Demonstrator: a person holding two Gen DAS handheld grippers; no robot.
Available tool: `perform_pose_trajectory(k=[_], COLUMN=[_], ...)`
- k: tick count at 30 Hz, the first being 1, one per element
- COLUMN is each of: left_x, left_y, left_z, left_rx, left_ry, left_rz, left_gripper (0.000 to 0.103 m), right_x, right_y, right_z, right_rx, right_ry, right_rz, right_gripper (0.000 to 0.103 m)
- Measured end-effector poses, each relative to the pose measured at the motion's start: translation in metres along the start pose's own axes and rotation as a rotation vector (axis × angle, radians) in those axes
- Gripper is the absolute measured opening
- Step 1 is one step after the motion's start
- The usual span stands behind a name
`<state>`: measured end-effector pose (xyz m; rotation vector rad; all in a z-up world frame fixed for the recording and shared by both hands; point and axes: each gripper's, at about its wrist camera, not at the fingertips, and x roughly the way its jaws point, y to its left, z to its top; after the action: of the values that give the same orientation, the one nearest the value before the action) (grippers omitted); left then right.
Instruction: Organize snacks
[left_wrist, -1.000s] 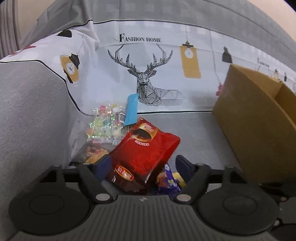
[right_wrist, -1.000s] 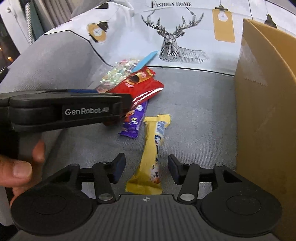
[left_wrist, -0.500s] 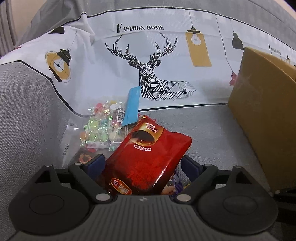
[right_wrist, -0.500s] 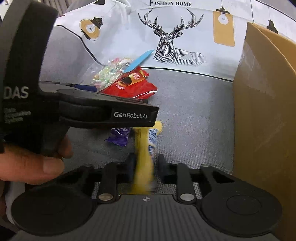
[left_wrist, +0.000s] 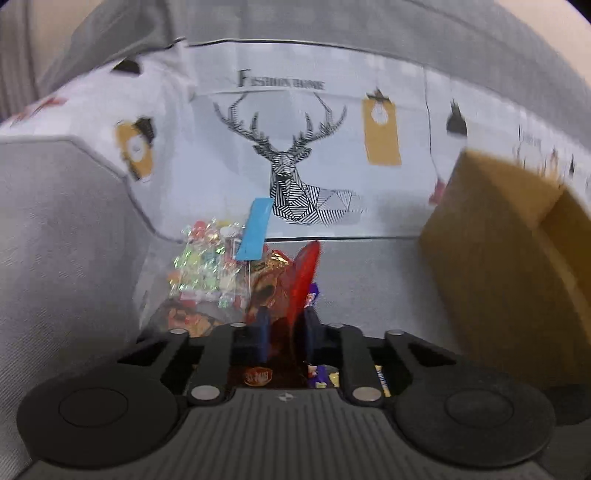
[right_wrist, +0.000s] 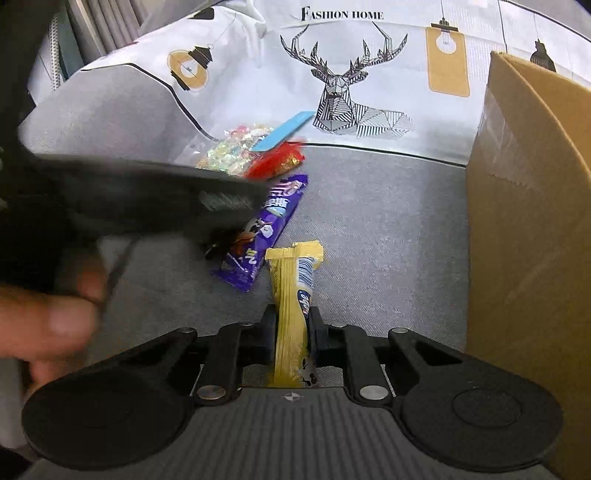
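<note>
Snacks lie on a grey sofa seat (right_wrist: 369, 229) draped at the back with a white cover printed with a deer (right_wrist: 347, 88). The left gripper (left_wrist: 284, 328) is clenched on a red snack bag (left_wrist: 295, 280), its jaws having just been closing with the bag between them; the bag stands on edge, crumpled between the pads, though motion blur leaves unclear how far it is off the seat. Just behind it lie a clear bag of coloured candies (left_wrist: 207, 262) and a blue strip (left_wrist: 255, 229). The right gripper (right_wrist: 293, 328) is clamped on the near end of a yellow wrapped bar (right_wrist: 293, 288), its jaws having just closed further onto it; the bar's far end points away along the seat. A purple bar (right_wrist: 266, 229) lies just left of it, partly under the left gripper's body. An open cardboard box (right_wrist: 532, 206) stands at the right. A hand (right_wrist: 48, 321) holds the left gripper's handle.
</note>
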<state>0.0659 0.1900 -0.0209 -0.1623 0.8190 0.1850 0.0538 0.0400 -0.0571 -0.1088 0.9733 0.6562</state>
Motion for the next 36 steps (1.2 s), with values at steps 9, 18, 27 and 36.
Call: perform_pose_trajectory(k=[9, 18, 27, 36], left_x=[-0.018, -0.005, 0.031, 0.039], left_y=[0.049, 0.035, 0.003, -0.002], left_z=[-0.016, -0.016, -0.014, -0.018], left_rx=[-0.294, -0.267, -0.209, -0.196], left_ry=[0.248, 0.279, 0.346, 0.368], left_rz=[0.007, 0.003, 0.153, 0.216], left_gripper=[0.008, 0.06, 0.084, 0.063], right_x=[-0.01, 0.0, 0.003, 0.003], right_y=[-0.003, -0.003, -0.001, 0.003], right_z=[-0.013, -0.018, -0.016, -0.017], right_rx=[0.005, -0.001, -0.02, -0.052], right_ry=[0.041, 0.079, 0.084, 0.079], right_rz=[0.055, 0.051, 0.047, 0.038], right_gripper=[0.018, 0.021, 0.021, 0.021])
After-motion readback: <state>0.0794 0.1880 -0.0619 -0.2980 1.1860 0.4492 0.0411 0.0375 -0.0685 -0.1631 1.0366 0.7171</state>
